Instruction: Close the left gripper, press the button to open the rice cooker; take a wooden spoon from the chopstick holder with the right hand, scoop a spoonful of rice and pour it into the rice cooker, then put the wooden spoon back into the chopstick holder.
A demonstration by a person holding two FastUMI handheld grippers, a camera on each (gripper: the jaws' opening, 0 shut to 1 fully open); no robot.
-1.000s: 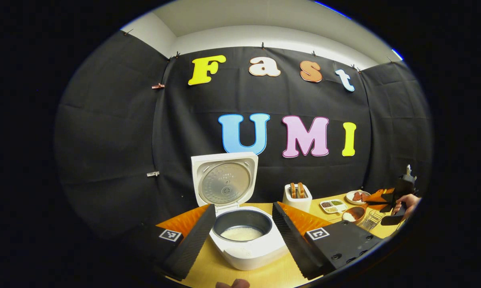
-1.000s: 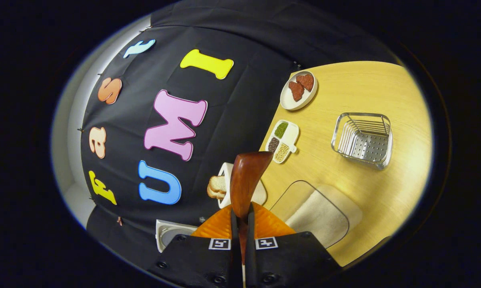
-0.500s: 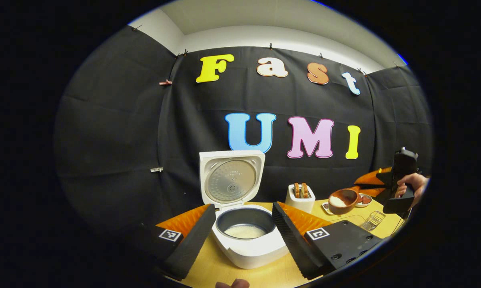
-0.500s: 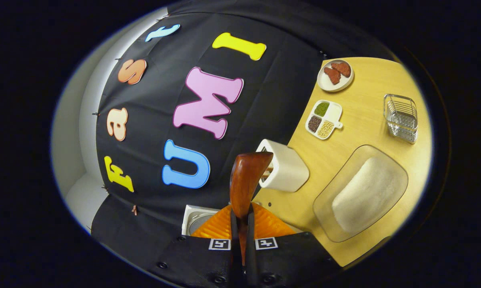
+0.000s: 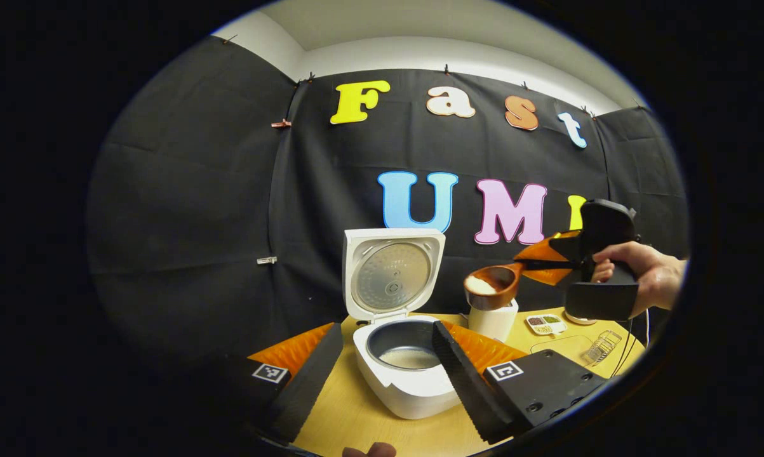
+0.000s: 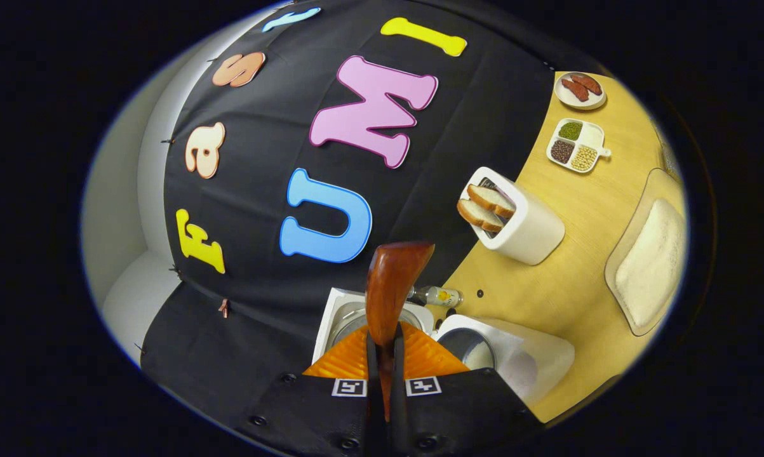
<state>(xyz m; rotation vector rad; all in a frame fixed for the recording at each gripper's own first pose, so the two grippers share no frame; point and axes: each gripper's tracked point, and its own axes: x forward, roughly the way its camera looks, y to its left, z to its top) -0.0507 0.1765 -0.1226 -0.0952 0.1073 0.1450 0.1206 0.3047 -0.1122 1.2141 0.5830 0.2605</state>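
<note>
Landmark: rice cooker (image 5: 407, 362) on the table (image 5: 356, 419). Toaster (image 5: 493, 319) behind-right of it; sectioned dish (image 5: 545, 324) farther right.

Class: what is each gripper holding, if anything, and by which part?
The right gripper grips the wooden spoon by its handle. The left gripper, jaws apart, holds nothing.

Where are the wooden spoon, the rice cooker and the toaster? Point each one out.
wooden spoon (image 5: 491, 287): left gripper view, on its bowl.
rice cooker (image 5: 413, 395): left gripper view, on its white front wall.
toaster (image 6: 529, 230): right gripper view, on its white side.
</note>
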